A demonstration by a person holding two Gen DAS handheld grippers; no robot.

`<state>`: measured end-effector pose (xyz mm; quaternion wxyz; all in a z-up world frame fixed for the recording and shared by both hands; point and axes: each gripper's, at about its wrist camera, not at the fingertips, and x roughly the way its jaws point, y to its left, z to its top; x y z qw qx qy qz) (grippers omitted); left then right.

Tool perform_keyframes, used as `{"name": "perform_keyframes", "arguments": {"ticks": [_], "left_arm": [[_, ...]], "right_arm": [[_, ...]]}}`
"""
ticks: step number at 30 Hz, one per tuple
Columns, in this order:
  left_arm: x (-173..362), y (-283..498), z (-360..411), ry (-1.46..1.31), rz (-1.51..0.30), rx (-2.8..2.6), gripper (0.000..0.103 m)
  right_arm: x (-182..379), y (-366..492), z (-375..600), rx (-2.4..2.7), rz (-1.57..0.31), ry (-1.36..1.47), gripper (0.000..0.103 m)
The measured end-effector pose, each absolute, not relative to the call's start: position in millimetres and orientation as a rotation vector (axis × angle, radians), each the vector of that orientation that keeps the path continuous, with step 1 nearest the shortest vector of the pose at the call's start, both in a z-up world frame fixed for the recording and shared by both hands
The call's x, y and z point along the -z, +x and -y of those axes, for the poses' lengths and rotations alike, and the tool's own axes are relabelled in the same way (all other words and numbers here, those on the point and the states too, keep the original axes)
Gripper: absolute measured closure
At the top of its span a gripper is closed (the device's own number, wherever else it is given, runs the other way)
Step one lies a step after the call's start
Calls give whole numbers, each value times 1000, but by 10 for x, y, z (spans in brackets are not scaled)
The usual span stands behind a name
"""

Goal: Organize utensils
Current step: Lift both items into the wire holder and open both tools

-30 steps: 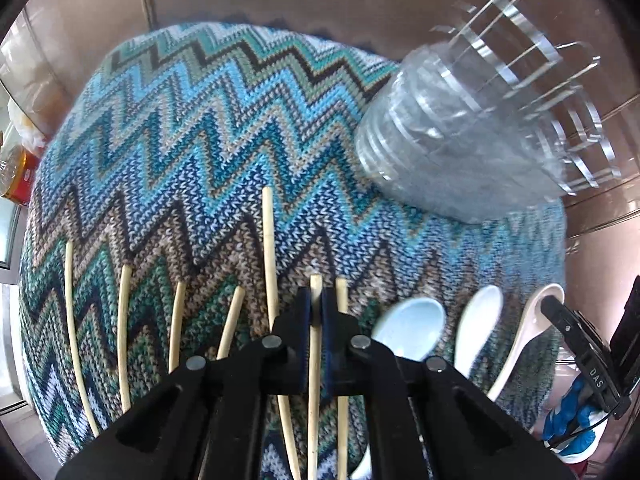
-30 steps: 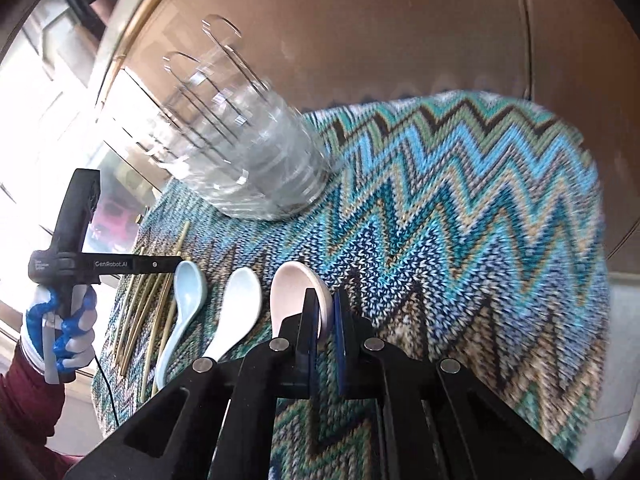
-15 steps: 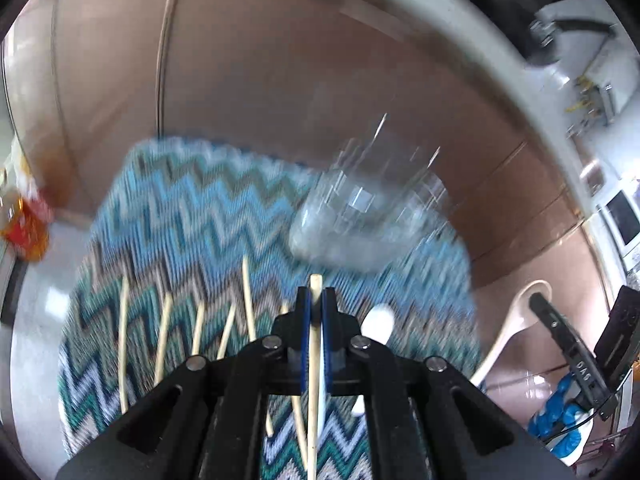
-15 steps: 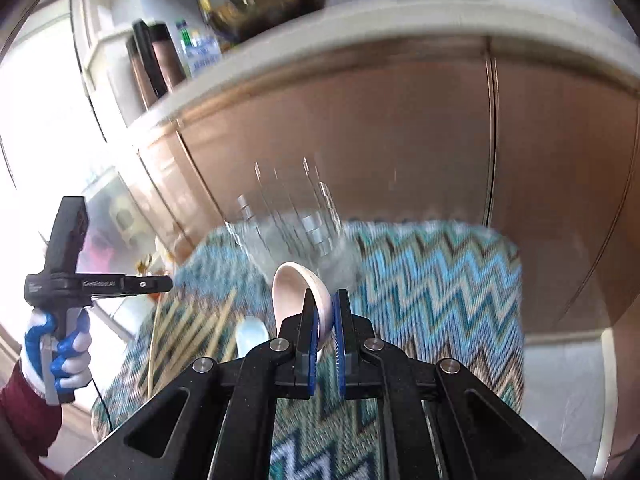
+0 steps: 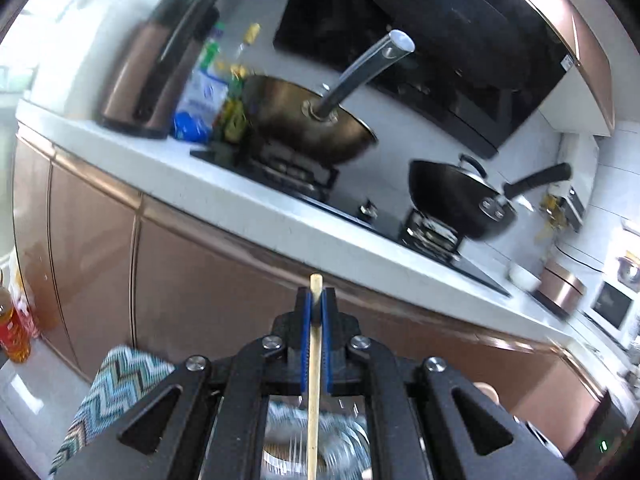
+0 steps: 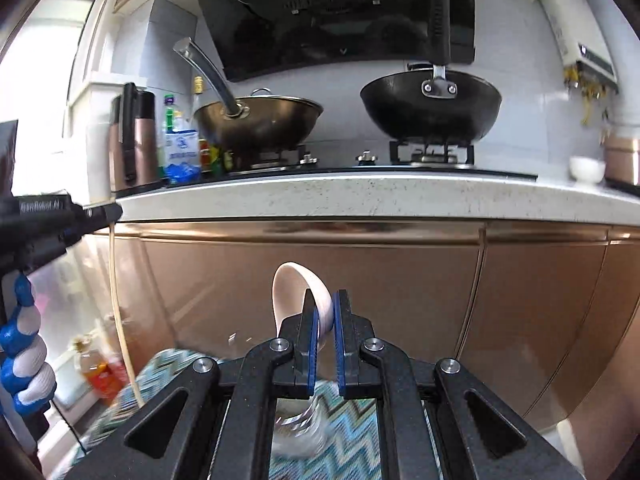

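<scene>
A second ago both cameras looked down on the zigzag cloth with the chopsticks and spoons lying on it; now both are lifted and look across at the kitchen counter, and the cloth shows only low in each view. On the left, the left gripper is clamped on a single chopstick — the stick runs up between the blue pads, its blunt tip poking just above them, its lower length hanging down in front of the blurred clear holder on the cloth. Earlier that chopstick lay on the cloth among the others. From the right wrist view the same gripper shows at the far left edge, held by a hand in a blue-and-white glove, with the chopstick dangling below its tip. Toward the right, the right gripper is closed on a pale spoon; the bowl of the spoon stands up above the pads and curves to the left, clear of the cloth it rested on before. Below it the clear holder is a blur. Behind, two woks sit on the stove — a brown one to the left, a black one to the right.
</scene>
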<state>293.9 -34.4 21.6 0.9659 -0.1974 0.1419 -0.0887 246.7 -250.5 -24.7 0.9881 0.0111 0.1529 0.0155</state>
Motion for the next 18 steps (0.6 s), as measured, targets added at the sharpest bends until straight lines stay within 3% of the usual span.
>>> {"name": "perform_keyframes", "arguments": {"ticks": [14, 16, 17, 18], "left_arm": [[744, 3405, 727, -308, -182, 49, 97], [802, 3396, 718, -291, -183, 47, 96], [806, 3379, 698, -291, -186, 52, 90], [792, 3359, 678, -294, -185, 61, 78]], "right_arm": [[1064, 2944, 2237, 20, -305, -89, 94], [1154, 2954, 2240, 10, -320, -71, 84], [1176, 2941, 2240, 8, -318, -68, 76], [1179, 2944, 2235, 6, -318, -64, 72]]}}
